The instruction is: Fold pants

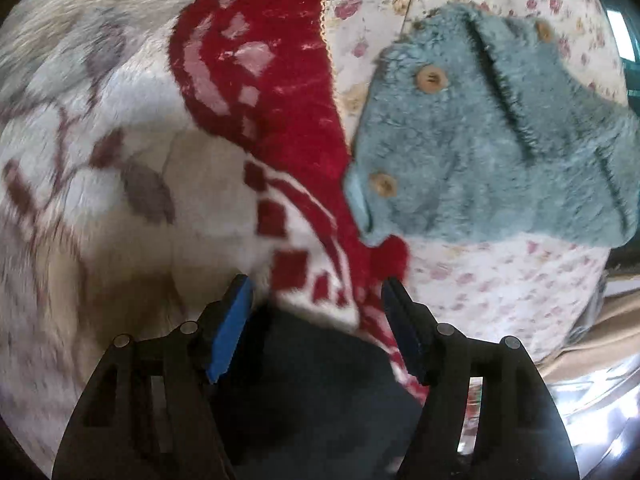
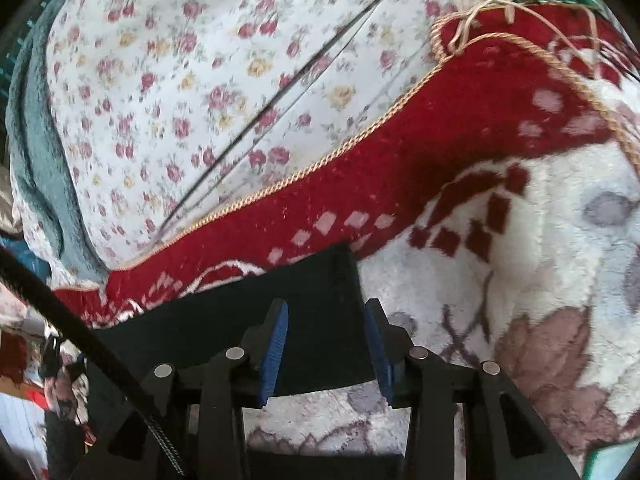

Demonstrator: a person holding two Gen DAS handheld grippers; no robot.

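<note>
Pants fold on the blanket (image 2: 500, 240): grip not yet made.
Dark pants (image 2: 320, 320) lie at 6 o'clock, between both grippers' fingers. Right gripper (image 2: 326, 344) narrow-gapped, left gripper (image 1: 316, 312) wide; neither visibly pinches cloth. Advise seating edges deep before lifting together.

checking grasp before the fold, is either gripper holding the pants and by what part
Neither: both the left gripper and right gripper are open, with the dark pants lying loose between their fingers.
</note>
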